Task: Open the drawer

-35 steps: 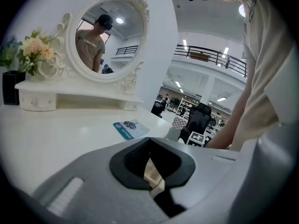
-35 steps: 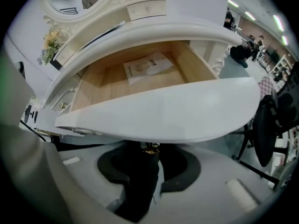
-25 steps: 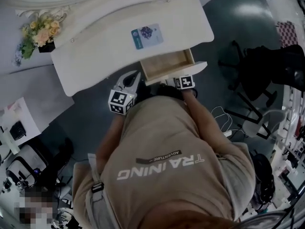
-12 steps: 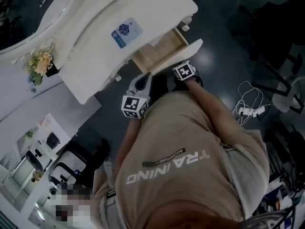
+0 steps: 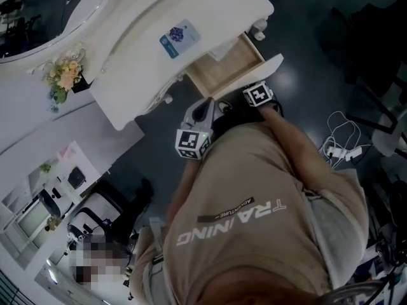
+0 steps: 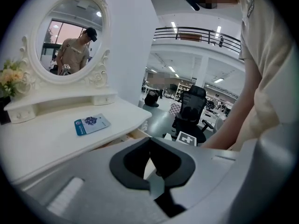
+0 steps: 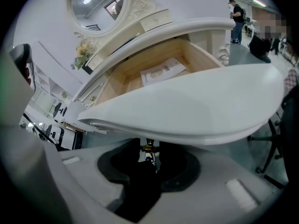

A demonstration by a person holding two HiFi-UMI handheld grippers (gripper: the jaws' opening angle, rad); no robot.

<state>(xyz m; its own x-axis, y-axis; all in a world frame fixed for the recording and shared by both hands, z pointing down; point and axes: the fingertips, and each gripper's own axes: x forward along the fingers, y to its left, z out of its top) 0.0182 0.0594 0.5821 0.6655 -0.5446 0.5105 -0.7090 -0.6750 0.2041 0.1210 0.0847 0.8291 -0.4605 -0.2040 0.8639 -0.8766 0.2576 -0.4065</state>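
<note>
The drawer point(image 5: 226, 68) of the white dressing table point(image 5: 137, 75) stands pulled out, its pale wood inside showing with a sheet of paper point(image 7: 161, 71) in it. My right gripper point(image 5: 254, 91) is under the curved white drawer front point(image 7: 196, 106). In the right gripper view its jaws are shut on the small brass drawer knob point(image 7: 148, 148). My left gripper point(image 5: 206, 105) hangs to the left of the drawer, a little back from the table edge. Its jaws point(image 6: 156, 174) are shut with nothing between them.
A blue card point(image 5: 180, 38) lies on the tabletop, with a flower bunch point(image 5: 63, 78) and an oval mirror point(image 6: 70, 41) behind it. A black office chair point(image 6: 192, 108) stands to the right. Cables and a power strip point(image 5: 340, 148) lie on the dark floor.
My left gripper has drawn back from the table edge beside the drawer. My right gripper stays at the drawer front. The head view has swung, so the table now sits slanted.
</note>
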